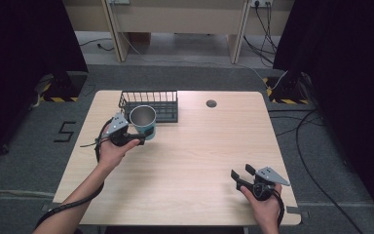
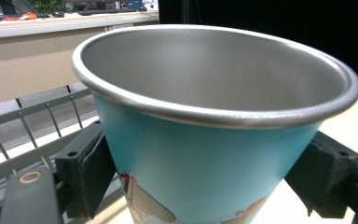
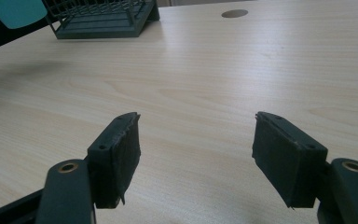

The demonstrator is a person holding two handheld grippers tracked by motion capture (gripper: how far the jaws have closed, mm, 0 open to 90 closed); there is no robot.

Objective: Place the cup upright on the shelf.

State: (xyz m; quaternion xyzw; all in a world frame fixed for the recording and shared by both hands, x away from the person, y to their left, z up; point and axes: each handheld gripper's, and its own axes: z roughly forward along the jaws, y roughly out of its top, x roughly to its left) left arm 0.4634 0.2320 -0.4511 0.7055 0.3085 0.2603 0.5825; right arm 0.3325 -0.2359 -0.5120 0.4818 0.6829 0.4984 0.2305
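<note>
High view: left gripper jaws clamp teal metal cup just before wire basket; right gripper jaws wide open, empty, over tabletop.

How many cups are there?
1. The blue cup is held in the left tongs, in front of the wire basket. Its rim may hide part of the basket.
</note>
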